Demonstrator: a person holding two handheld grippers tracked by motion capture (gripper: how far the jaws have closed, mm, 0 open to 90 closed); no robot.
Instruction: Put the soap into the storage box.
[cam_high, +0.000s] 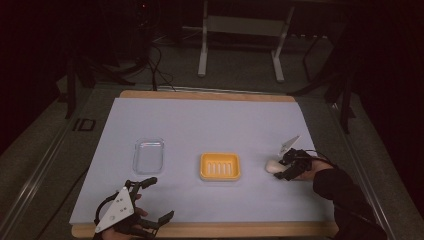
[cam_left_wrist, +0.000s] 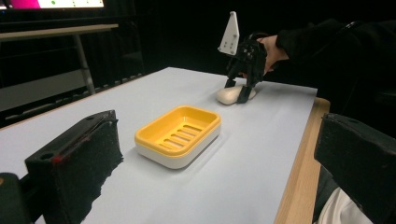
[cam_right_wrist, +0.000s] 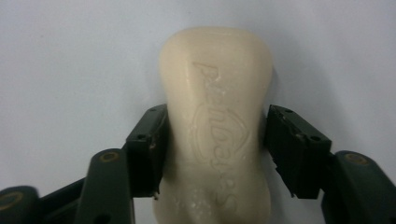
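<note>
My right gripper (cam_right_wrist: 212, 154) pinching a cream soap bar (cam_right_wrist: 217, 126) flat on the pale mat (cam_high: 200, 125), near its right edge, yellow soap dish (cam_high: 220, 166) close to the left, my left gripper (cam_high: 156, 200) spread wide at the front wooden edge (cam_high: 210, 230), clear lid (cam_high: 148, 155) ahead, broad bare mat beyond.

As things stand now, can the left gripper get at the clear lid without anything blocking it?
Probably yes. The left gripper sits open at the near edge, and the clear lid lies just beyond it on bare mat. The soap dish is off to the side, and the right gripper is far over at the soap.
</note>
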